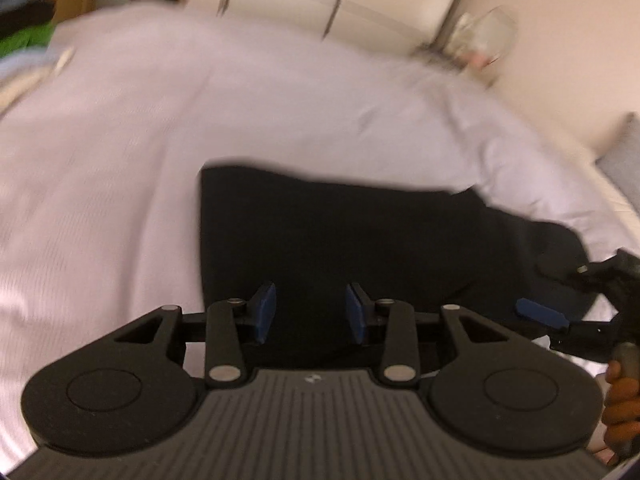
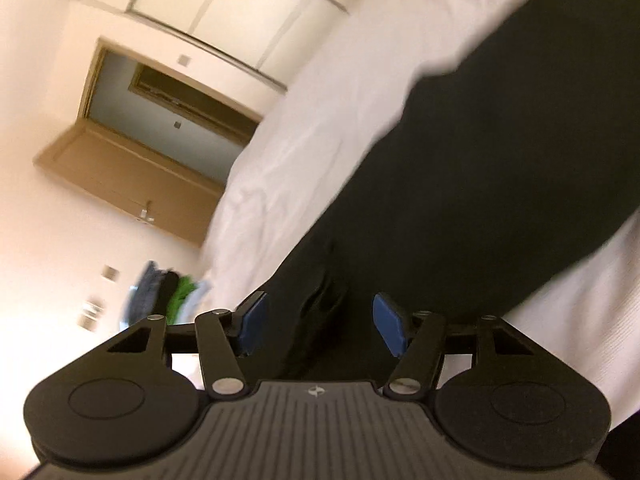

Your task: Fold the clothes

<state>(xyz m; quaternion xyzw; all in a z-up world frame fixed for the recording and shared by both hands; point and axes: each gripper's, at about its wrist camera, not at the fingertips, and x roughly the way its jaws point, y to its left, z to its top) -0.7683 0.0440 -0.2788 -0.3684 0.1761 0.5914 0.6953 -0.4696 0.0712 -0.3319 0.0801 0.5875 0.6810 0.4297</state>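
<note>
In the left wrist view, a black garment [image 1: 360, 240] is seen spread flat on a white bedspread [image 1: 160, 140], its far edge straight and its left corner squared. The left gripper [image 1: 311, 312] is held just above the near part of the cloth with its blue pads apart and nothing between them — a stance suited to reaching for an edge. At the right margin the right gripper [image 1: 560, 300] is poised over the garment's rumpled right end, a hand [image 1: 620, 408] on its handle.

In the right wrist view — tilted and blurred — the garment [image 2: 480, 160] runs diagonally across the bedspread [image 2: 320, 120]. The right gripper [image 2: 320, 326] has its fingers spread; cloth seems to lie beneath the gap rather than pinched. A pile of clothes [image 2: 168, 292] lies beyond the bed's edge.
</note>
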